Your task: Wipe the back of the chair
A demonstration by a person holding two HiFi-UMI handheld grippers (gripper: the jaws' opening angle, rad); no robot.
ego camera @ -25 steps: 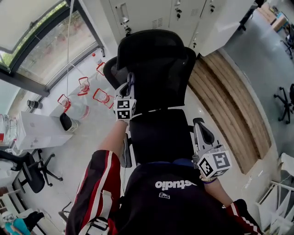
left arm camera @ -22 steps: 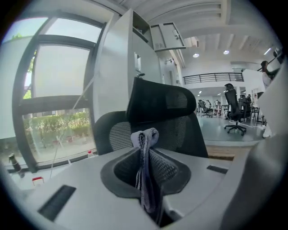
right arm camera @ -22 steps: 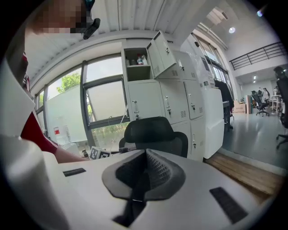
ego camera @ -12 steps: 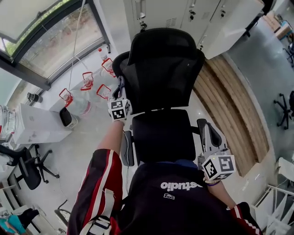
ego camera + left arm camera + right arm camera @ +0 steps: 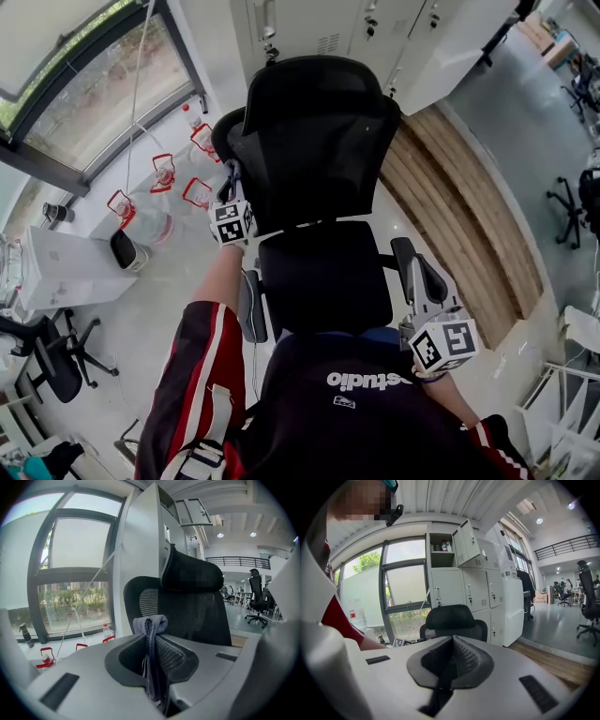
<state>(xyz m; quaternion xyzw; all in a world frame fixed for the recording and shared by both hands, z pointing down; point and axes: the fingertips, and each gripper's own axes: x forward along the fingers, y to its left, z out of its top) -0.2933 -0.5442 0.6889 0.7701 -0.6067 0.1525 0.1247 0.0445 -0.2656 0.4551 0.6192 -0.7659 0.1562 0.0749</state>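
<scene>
Checking in: driving this one remotely, quick notes.
Left gripper [image 5: 228,180]: jaws pinched on the grey cloth [image 5: 150,625], which pokes up past the tips and hangs down between them.
What changed: a second ago it sat over the mesh of the chair back [image 5: 314,159]. Now it's out at the back's left edge, still low down.
Chair back: upright in front of me, headrest [image 5: 309,84] on top, seat [image 5: 323,277] below. From the left gripper view I can't tell if the cloth is actually touching the mesh right now.
Right gripper [image 5: 451,641]: jaws pressed together on nothing, parked low by the right armrest [image 5: 417,267], same as before.
My read: looks like one sideways stroke has run off the left rim, so at best a low strip is done. The upper back and right side probably still need wiping.
Next: I'd bring the cloth back onto the mesh, higher up, and press in properly.
</scene>
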